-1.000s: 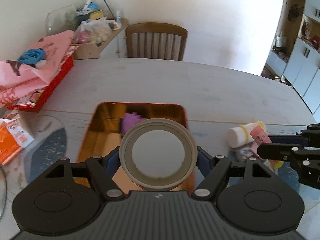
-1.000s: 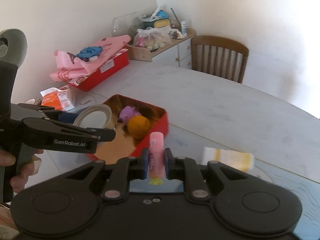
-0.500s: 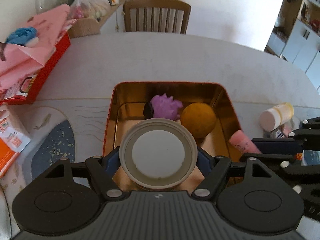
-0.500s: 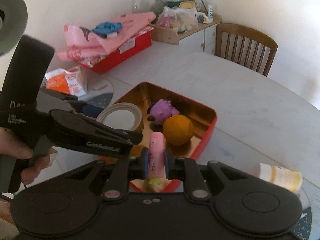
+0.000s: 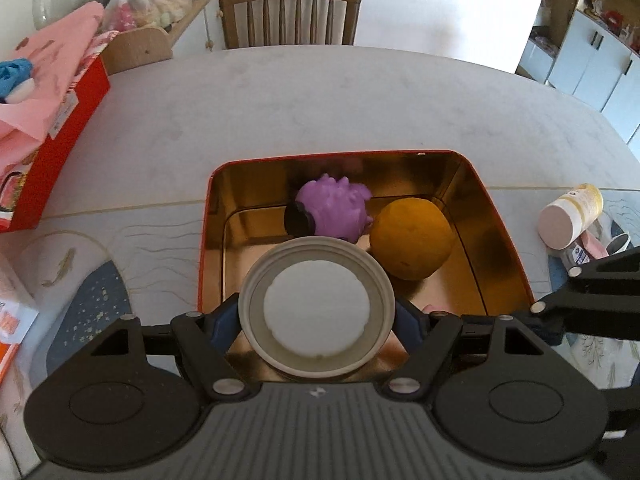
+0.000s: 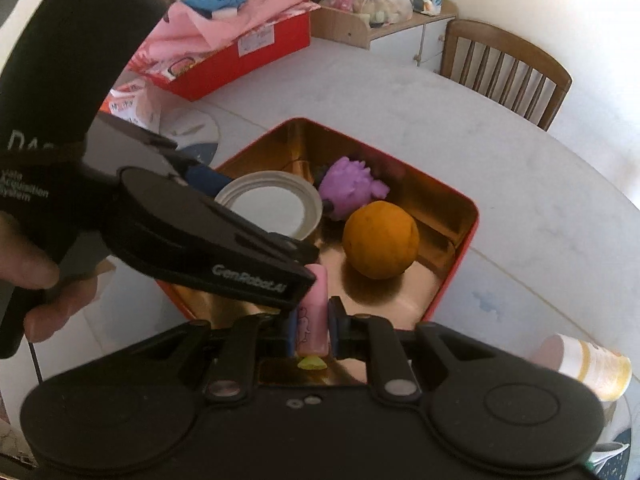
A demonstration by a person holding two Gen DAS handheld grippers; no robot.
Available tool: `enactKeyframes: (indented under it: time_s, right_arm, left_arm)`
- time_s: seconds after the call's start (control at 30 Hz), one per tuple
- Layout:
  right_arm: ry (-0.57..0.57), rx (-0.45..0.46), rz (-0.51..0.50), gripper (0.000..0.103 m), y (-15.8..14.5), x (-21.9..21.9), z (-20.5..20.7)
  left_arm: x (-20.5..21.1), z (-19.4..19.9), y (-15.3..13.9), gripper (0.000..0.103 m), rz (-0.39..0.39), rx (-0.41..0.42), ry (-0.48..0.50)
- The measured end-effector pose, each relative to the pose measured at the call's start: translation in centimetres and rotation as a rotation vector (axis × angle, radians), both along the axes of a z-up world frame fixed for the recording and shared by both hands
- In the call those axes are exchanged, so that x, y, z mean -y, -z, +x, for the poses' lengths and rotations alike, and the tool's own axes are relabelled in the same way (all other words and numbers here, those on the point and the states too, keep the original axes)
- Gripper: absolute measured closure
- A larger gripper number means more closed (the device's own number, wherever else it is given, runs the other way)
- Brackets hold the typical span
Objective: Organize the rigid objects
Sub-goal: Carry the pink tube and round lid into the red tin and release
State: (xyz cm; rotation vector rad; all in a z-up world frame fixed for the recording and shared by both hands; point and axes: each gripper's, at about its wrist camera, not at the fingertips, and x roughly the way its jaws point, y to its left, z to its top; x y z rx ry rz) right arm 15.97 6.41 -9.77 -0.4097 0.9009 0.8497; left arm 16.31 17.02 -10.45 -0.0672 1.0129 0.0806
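Note:
A red tin with a gold inside sits on the table. It holds a purple spiky toy and an orange ball. My left gripper is shut on a round grey-rimmed white container, held over the tin's near left part. My right gripper is shut on a pink tube, held over the tin's near edge. The left gripper's body crosses in front of it.
A white and yellow bottle lies on its side right of the tin. A red box with pink cloth stands at the left. A wooden chair and a cluttered shelf stand beyond the table.
Both grippers have moved forward and over the tin with their objects. The tin's inside, with toy and ball, has come fully into view. The pink tube now sits over the tin.

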Motion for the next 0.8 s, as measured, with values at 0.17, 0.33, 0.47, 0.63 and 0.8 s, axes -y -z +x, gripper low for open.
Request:
enactKeyframes:
  time_s: [0.17, 0.33, 0.47, 0.63, 0.8]
  right_arm:
    - [0.002, -0.006, -0.026, 0.088, 0.9, -0.9, 0.3]
    - [0.013, -0.021, -0.04, 0.083, 1.5, -1.2, 0.4]
    - [0.018, -0.023, -0.035, 0.079, 1.3, -1.1, 0.4]
    - [0.026, -0.028, -0.017, 0.068, 0.7, -0.5, 0.2]
    - [0.029, -0.017, 0.011, 0.055, -0.3, 0.4, -0.1]
  left_arm:
    - [0.4, 0.3, 0.4, 0.026, 0.023, -0.007, 0.026]
    - [0.7, 0.4, 0.5, 0.026, 0.032, -0.015, 0.046]
    - [0.7, 0.6, 0.8, 0.026, 0.026, -0.025, 0.05]
    - [0.7, 0.6, 0.8, 0.026, 0.029, -0.03, 0.045]
    - [1.4, -0.1, 0.3, 0.024, 0.062, -0.018, 0.048]
